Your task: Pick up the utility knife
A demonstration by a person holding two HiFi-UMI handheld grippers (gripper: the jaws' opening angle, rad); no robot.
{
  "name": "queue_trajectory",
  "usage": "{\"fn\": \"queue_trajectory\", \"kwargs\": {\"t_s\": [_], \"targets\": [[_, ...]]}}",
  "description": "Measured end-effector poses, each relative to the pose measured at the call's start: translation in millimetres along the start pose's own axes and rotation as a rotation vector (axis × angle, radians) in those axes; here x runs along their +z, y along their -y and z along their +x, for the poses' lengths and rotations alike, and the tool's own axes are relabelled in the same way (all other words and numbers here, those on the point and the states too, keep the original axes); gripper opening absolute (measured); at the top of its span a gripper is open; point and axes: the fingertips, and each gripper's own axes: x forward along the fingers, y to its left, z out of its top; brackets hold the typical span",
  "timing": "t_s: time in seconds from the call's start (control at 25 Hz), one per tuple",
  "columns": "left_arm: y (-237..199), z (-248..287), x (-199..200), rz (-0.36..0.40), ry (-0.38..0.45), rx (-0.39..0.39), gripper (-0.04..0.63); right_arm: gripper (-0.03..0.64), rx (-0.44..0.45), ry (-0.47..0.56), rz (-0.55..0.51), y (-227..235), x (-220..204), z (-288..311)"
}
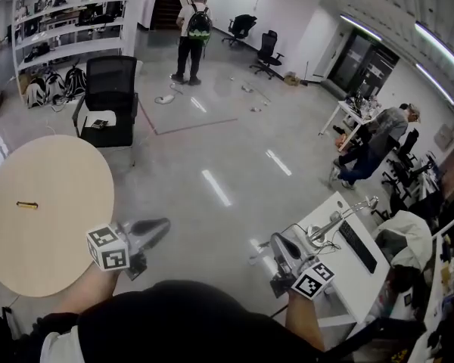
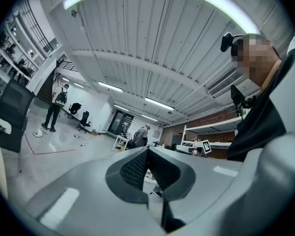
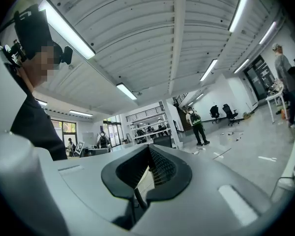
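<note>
The utility knife (image 1: pixel 26 205), a small yellow bar, lies on the round wooden table (image 1: pixel 53 233) at the left, towards its left side. My left gripper (image 1: pixel 160 225) hangs over the floor just right of the table's edge, pointing away from the knife. Its jaws are shut with nothing between them (image 2: pixel 147 151). My right gripper (image 1: pixel 276 240) is held over the floor near the white desk, far from the knife. It is shut as well and holds nothing (image 3: pixel 148 149). Neither gripper view shows the knife.
A black office chair (image 1: pixel 110 100) stands behind the round table. At the right is a white desk (image 1: pixel 329 221) with a keyboard (image 1: pixel 358 246). One person (image 1: pixel 193 36) stands far back, another (image 1: pixel 374 138) bends at a desk on the right. Shelves (image 1: pixel 60 21) line the back left.
</note>
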Motion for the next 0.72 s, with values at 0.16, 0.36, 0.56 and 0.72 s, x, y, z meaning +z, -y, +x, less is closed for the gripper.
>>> {"fn": "queue_trajectory", "kwargs": {"t_s": [0.16,0.36,0.56,0.72], "targets": [[-52,9,18,0.002,0.006,0.018,0.0,0.015,0.02,-0.031,0.005,21,-5,55],[-117,12,26,-0.032,0.012,0.102,0.0,0.015,0.033,-0.052,0.041,67,-2,117],[-171,33,27,-0.035,0.02,0.191,0.0,0.015,0.125,-0.085,0.061,117,-5,182],[-211,76,41,0.003,0.055,0.269,0.0,0.015,0.2,-0.101,0.066,185,7,236]]}}
